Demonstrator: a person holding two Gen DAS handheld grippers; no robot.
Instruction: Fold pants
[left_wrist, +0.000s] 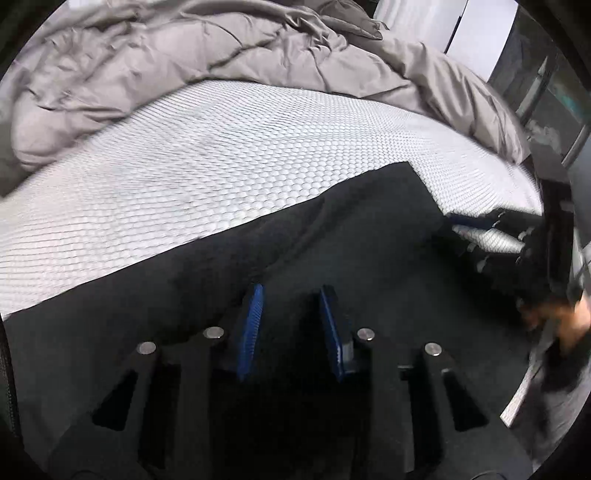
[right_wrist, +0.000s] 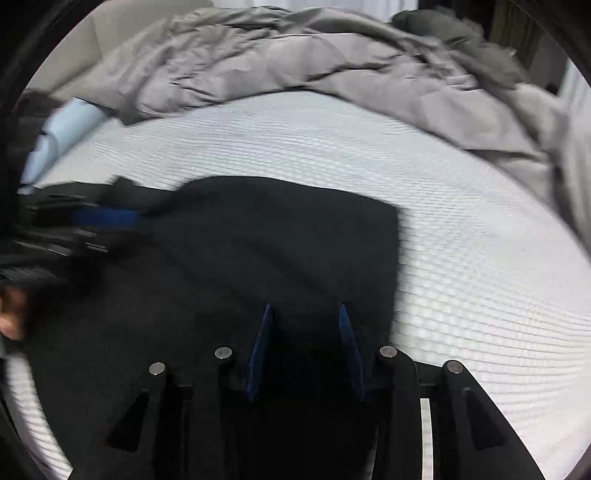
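Black pants lie flat on a white dimpled mattress, with one squared end toward the far right. My left gripper hangs low over the dark cloth. Its blue pads stand apart with nothing pinched between them. In the right wrist view the pants show a folded layer whose straight edge runs down the right side. My right gripper sits just inside that edge, jaws apart above the cloth. Each gripper shows at the edge of the other's view: the right gripper, the left gripper.
A rumpled grey duvet is piled along the far side of the mattress and down its right side. A pale blue cloth lies at the far left. A hand holds the other gripper.
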